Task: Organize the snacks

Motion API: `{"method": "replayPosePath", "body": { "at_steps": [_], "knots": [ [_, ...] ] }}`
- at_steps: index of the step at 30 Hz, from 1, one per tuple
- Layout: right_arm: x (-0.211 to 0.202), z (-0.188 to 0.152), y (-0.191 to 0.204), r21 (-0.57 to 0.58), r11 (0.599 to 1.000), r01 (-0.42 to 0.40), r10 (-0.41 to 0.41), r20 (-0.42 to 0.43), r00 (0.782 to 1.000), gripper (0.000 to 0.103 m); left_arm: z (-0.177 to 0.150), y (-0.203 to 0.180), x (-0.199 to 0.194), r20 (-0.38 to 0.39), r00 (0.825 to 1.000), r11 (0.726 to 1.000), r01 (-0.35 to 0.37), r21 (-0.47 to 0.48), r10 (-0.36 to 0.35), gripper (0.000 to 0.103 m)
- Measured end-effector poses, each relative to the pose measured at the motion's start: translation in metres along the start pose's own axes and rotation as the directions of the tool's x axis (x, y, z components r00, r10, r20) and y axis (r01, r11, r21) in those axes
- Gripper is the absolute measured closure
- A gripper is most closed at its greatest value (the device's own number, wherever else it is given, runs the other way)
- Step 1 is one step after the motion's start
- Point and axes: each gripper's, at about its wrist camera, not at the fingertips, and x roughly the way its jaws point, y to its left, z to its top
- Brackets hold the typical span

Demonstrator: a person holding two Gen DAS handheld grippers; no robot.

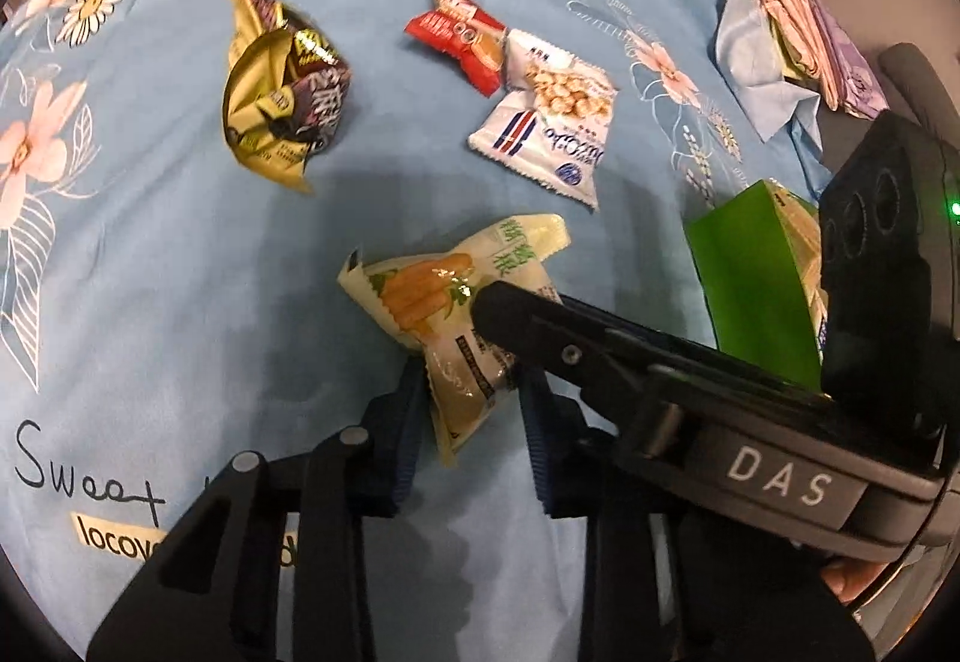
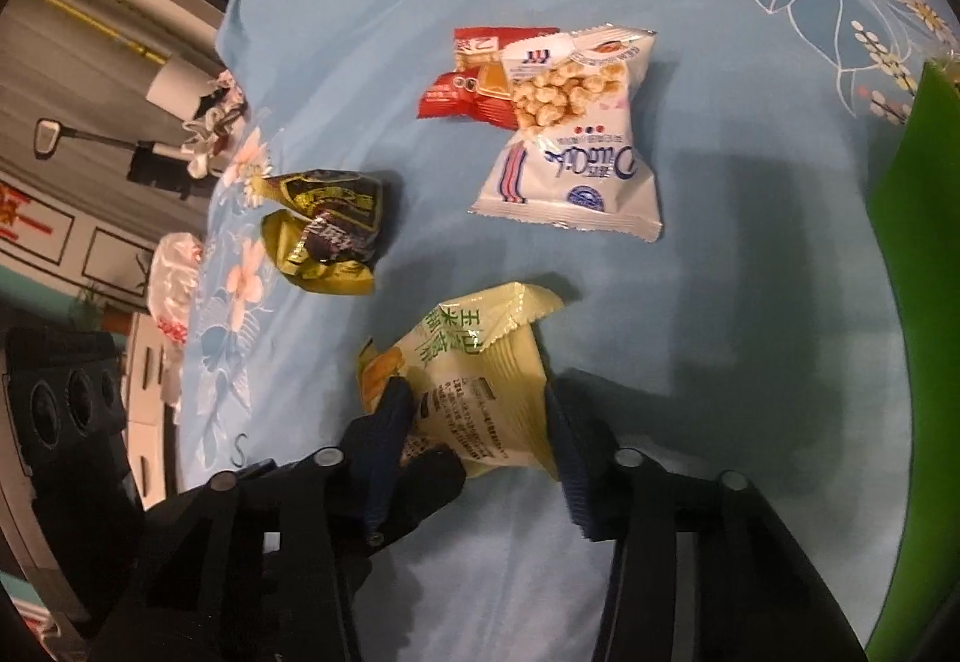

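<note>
pale-yellow corn-stick pkt [image 1: 447,296]: crinkly glossy pouch on the blue floral cloth [image 1: 180,272], mid-surface, long axis slanting away from both tools.
left gripper [image 1: 471,392]: pads pinch pkt's near end.
right gripper [image 2: 480,416]: jaws close on same pkt [image 2: 480,380], both sides touching.
other snacks: white peanut pkt [image 1: 549,122] overlaps red pkt [image 1: 462,32]; crumpled olive-dark wrapper [image 1: 282,86]; green box [image 1: 753,278] near cloth's edge.

Four snack packets are being seen spread on the bedsheet [image 1: 180,302]: the corn-stick packet [image 1: 456,296] nearest, the crumpled packet [image 1: 282,86] beyond it to the left, the popcorn packet [image 1: 552,122] beyond to the right (overlapping the wafer packet [image 1: 462,32] behind it), the box [image 1: 750,278] far right
</note>
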Motion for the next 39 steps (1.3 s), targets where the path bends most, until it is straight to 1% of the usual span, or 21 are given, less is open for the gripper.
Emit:
{"method": "replayPosePath", "body": {
  "at_steps": [2, 4, 6, 11, 14, 17, 18, 22, 24, 26, 28, 31, 33, 36, 39],
  "knots": [
    [-0.002, 0.0, 0.004, -0.012, 1.0, -0.002, 0.002, 0.018, 1.0, 0.057, 0.001, -0.004, -0.002, 0.022, 1.0, 1.0, -0.005, 0.023, 0.004, 0.076],
    [-0.01, 0.0, 0.009, -0.028, 1.0, 0.013, -0.012, 0.049, 0.999, 0.057, 0.002, -0.011, -0.005, 0.049, 0.999, 0.999, -0.01, 0.049, 0.008, 0.076],
    [-0.023, -0.001, 0.016, -0.054, 0.998, 0.031, -0.026, 0.104, 0.994, 0.057, 0.004, -0.019, -0.01, 0.089, 0.996, 0.996, -0.014, 0.083, 0.007, 0.076],
    [-0.052, -0.001, 0.03, -0.101, 0.994, 0.053, -0.03, 0.22, 0.975, 0.057, 0.003, -0.039, -0.031, 0.204, 0.979, 0.988, -0.014, 0.154, -0.018, 0.076],
    [-0.071, -0.002, 0.035, -0.118, 0.992, 0.052, -0.016, 0.286, 0.958, 0.057, 0.003, -0.053, -0.043, 0.267, 0.963, 0.981, -0.025, 0.19, -0.027, 0.076],
    [-0.095, -0.006, 0.038, -0.134, 0.989, 0.06, -0.008, 0.358, 0.934, 0.057, 0.002, -0.069, -0.057, 0.328, 0.943, 0.97, -0.032, 0.241, -0.05, 0.076],
    [-0.105, -0.007, 0.038, -0.136, 0.988, 0.066, -0.009, 0.388, 0.922, 0.057, 0.001, -0.076, -0.059, 0.344, 0.937, 0.966, -0.036, 0.257, -0.057, 0.076],
    [-0.132, -0.014, 0.036, -0.132, 0.987, 0.089, -0.019, 0.459, 0.888, 0.057, 0.0, -0.099, -0.068, 0.392, 0.914, 0.936, -0.041, 0.351, -0.107, 0.075],
    [-0.146, -0.018, 0.03, -0.122, 0.987, 0.104, -0.032, 0.49, 0.871, 0.057, -0.002, -0.108, -0.068, 0.399, 0.907, 0.924, -0.033, 0.38, -0.132, 0.075],
    [-0.154, -0.019, 0.024, -0.108, 0.987, 0.119, -0.049, 0.503, 0.863, 0.057, 0.0, -0.119, -0.064, 0.385, 0.91, 0.917, -0.017, 0.398, -0.151, 0.075],
    [-0.164, -0.02, 0.014, -0.07, 0.99, 0.122, -0.069, 0.517, 0.853, 0.057, 0.001, -0.132, -0.059, 0.374, 0.913, 0.908, -0.01, 0.418, -0.162, 0.075],
    [-0.178, -0.021, -0.004, -0.013, 0.993, 0.117, -0.091, 0.543, 0.835, 0.057, 0.002, -0.155, -0.052, 0.352, 0.918, 0.886, 0.0, 0.465, -0.185, 0.075],
    [-0.188, -0.024, -0.017, 0.028, 0.992, 0.126, -0.12, 0.558, 0.821, 0.057, 0.002, -0.169, -0.044, 0.327, 0.921, 0.874, 0.028, 0.485, -0.211, 0.075],
    [-0.198, -0.027, -0.034, 0.093, 0.984, 0.15, -0.176, 0.574, 0.8, 0.057, 0.001, -0.185, -0.033, 0.292, 0.925, 0.865, 0.069, 0.498, -0.242, 0.075],
    [-0.206, -0.029, -0.055, 0.152, 0.978, 0.141, -0.204, 0.577, 0.791, 0.057, 0.001, -0.201, -0.022, 0.257, 0.932, 0.846, 0.087, 0.525, -0.255, 0.075]
  ]
}}
